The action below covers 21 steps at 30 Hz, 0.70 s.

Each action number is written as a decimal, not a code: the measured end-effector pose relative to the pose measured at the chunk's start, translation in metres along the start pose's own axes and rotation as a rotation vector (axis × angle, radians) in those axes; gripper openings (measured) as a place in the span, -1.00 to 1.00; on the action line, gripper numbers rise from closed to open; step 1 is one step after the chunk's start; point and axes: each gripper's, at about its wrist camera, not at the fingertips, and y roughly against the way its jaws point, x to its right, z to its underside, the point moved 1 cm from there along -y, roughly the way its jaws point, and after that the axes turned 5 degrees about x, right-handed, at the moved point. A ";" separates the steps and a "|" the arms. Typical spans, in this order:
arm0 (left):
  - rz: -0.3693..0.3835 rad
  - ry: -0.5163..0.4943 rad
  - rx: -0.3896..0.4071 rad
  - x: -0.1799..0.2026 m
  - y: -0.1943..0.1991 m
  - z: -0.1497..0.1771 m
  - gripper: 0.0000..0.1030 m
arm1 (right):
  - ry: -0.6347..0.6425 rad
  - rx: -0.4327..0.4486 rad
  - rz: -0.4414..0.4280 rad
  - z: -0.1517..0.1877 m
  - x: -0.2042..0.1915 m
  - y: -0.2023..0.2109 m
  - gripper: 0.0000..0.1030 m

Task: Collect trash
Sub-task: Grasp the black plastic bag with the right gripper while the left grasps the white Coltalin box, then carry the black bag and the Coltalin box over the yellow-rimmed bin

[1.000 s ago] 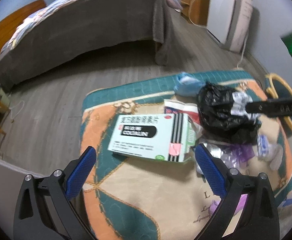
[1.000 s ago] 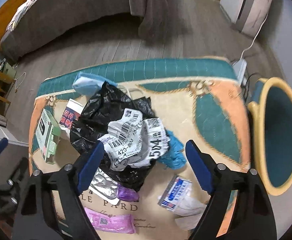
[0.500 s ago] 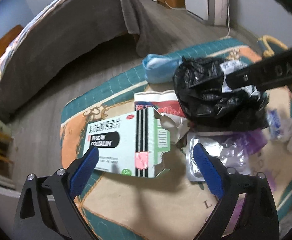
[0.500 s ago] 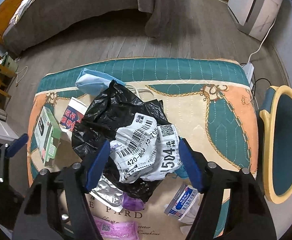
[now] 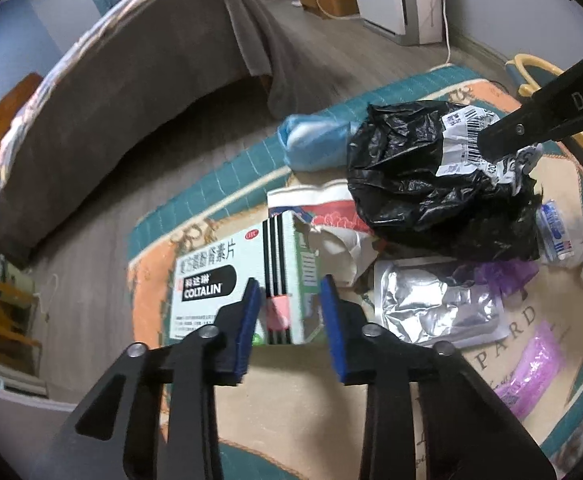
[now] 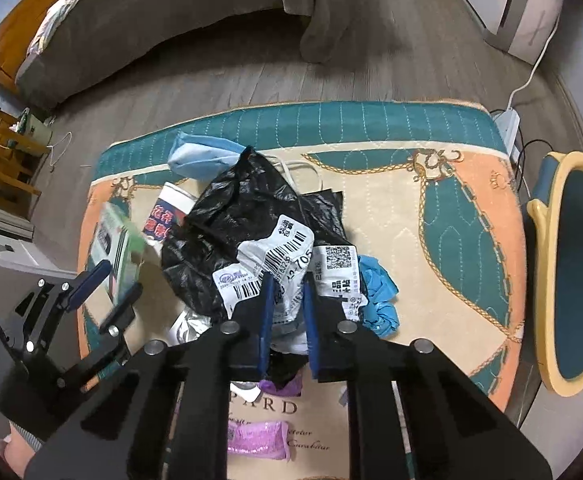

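Observation:
Trash lies on a patterned rug (image 6: 411,208). A green-and-white medicine box (image 5: 211,276) sits at its left side, and my left gripper (image 5: 289,284) is closing on the box's striped end, with both blue pads against its sides. From the right wrist view the box (image 6: 121,240) looks tilted between the left gripper (image 6: 119,280). A crumpled black bag (image 6: 235,220) carries a white shipping label (image 6: 275,248). My right gripper (image 6: 288,278) is closing, its pads pinching that label. The same black bag (image 5: 403,184) shows in the left wrist view.
Around the bag lie a blue mask (image 6: 199,156), a blue glove (image 6: 377,296), a silver blister pack (image 5: 431,300), a purple wrapper (image 6: 255,438), a torn red-and-white packet (image 5: 323,208) and a small sachet (image 5: 555,232). A yellow-rimmed teal basin (image 6: 571,272) stands right of the rug. The bed (image 5: 111,100) is behind.
Both pairs of jaws have gone from wide apart to narrow. The left gripper moved in onto the box's end. The right one pinched the label where it stood.

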 end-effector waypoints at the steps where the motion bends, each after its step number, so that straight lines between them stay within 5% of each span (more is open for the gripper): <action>1: 0.006 0.002 0.009 -0.001 0.003 -0.001 -0.51 | 0.000 0.006 -0.001 0.000 0.000 0.004 -0.79; 2: 0.016 0.008 0.018 -0.002 0.008 -0.002 -0.93 | -0.001 0.014 -0.007 0.001 0.000 0.010 -0.80; 12: 0.050 0.142 0.076 -0.034 0.042 0.002 -0.96 | 0.028 0.097 -0.001 0.010 -0.001 0.062 -0.83; 21: 0.118 0.261 0.225 -0.051 0.102 -0.011 -0.98 | 0.030 0.184 0.050 0.022 0.016 0.110 -0.83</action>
